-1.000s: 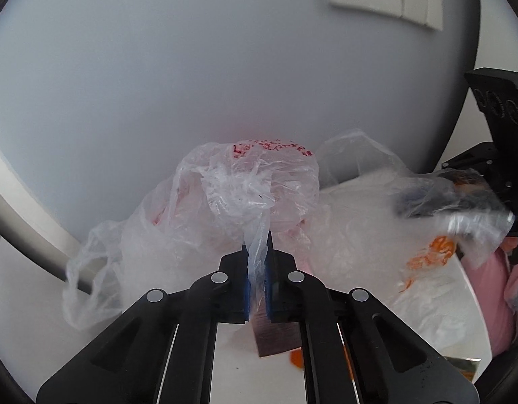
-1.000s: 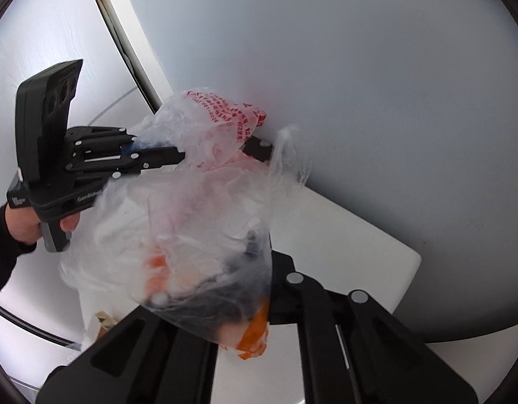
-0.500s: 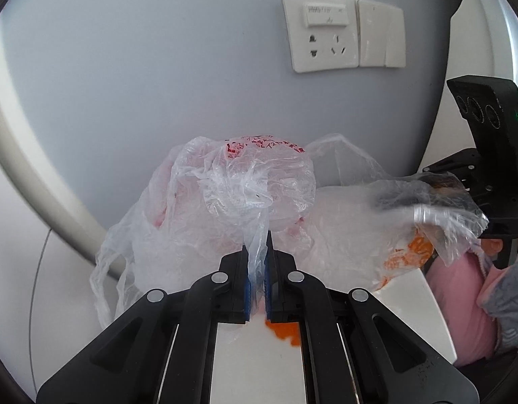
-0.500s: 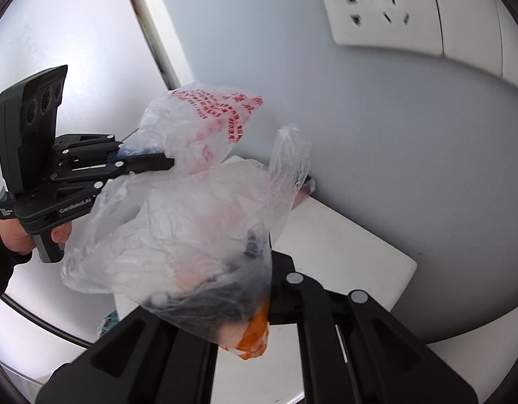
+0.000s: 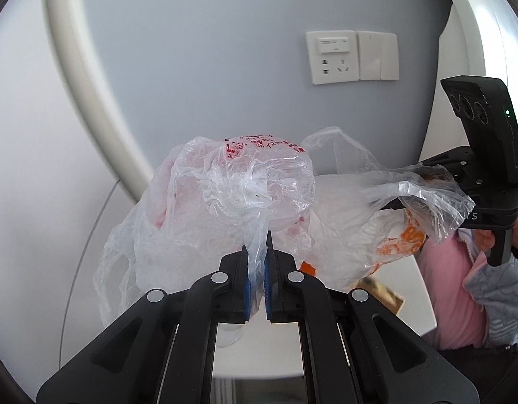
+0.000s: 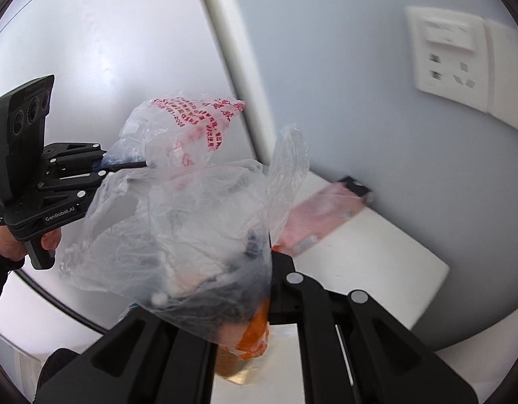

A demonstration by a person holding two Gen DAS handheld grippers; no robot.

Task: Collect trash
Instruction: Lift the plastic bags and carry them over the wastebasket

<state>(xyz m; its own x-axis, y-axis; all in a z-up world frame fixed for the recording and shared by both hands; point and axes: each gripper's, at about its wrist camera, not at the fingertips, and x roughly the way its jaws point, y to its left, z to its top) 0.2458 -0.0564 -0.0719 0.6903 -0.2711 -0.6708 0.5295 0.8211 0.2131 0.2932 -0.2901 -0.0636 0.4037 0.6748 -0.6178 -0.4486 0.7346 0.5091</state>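
Thin clear film: bag [image 5: 232,202] hung ahead of my fingers | left gripper [image 5: 257,286] clamped on one bunched edge | right gripper [image 6: 259,269] pinched the other side | judged light, limp, slippery, tearable | best held by gathered rim, not belly

I'm seeing the clear plastic bag [image 5: 225,202] carrying red printed lettering near its top — orange patches are glowing through its lower right side. My left claw [image 5: 257,269] is showing black arms with blue pads [image 5: 247,286]. The surface [image 6: 376,252] is looking white, a pale pink packet [image 6: 322,215] is lying on it, and the wall socket [image 5: 333,57] is reading off-white against grey-blue.
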